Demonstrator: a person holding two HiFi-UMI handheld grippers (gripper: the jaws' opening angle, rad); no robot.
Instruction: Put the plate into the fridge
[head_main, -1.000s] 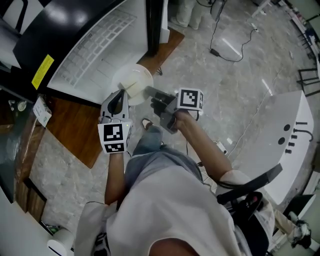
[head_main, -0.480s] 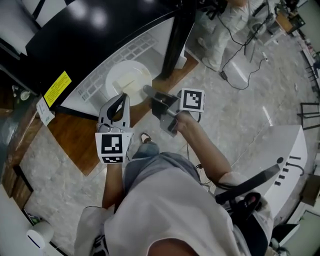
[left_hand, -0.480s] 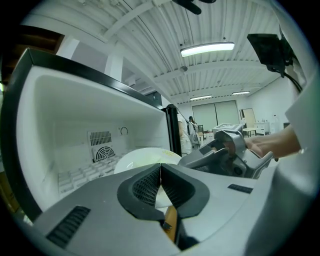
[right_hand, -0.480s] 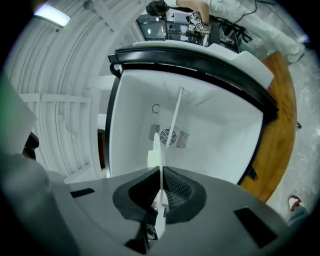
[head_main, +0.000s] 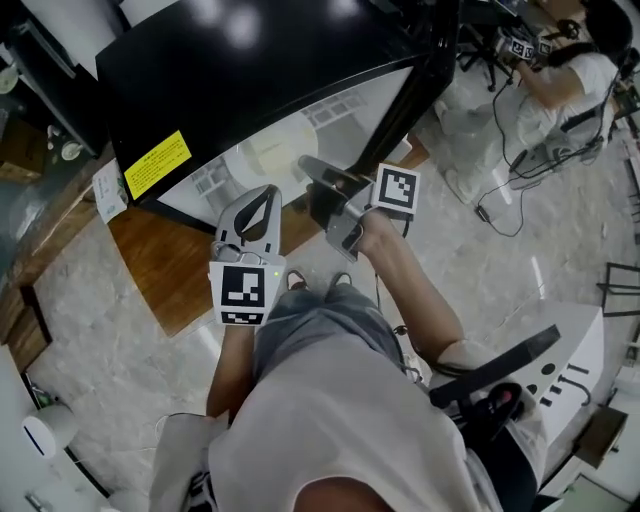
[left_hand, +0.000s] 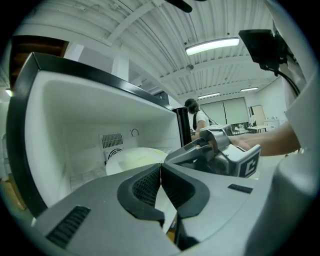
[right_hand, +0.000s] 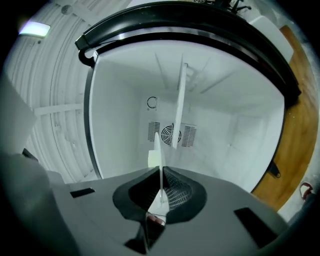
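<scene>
Pinching the rim of the plate (right_hand: 159, 160), the right gripper (right_hand: 161, 192) has its jaws nearly together, with only the thin white edge between the pads. In the right gripper view the plate is seen edge-on, running from the pads toward 12 o'clock. Beyond it lies the white inside of the fridge (head_main: 250, 80), with a round fan vent (right_hand: 172, 133) on the back wall just past the plate's far edge.

Head view: the plate lies flat inside the fridge opening, at 10 o'clock from the right gripper's tips, under the black top edge. Whether it rests on the fridge floor or is held just above it cannot be told.

The left gripper (left_hand: 160, 175) is pressed together with nothing between the pads. It is at 7 o'clock from the right gripper, outside the fridge opening, pointing in toward the plate without touching it.

Surroundings, head view: a yellow label (head_main: 158, 163) is on the black fridge top, at 9 o'clock from the plate. A wooden board (head_main: 160, 265) lies on the marble floor (head_main: 480, 270) at 8 o'clock from the left gripper. A second person (head_main: 570, 70) is at 2 o'clock, well apart.
</scene>
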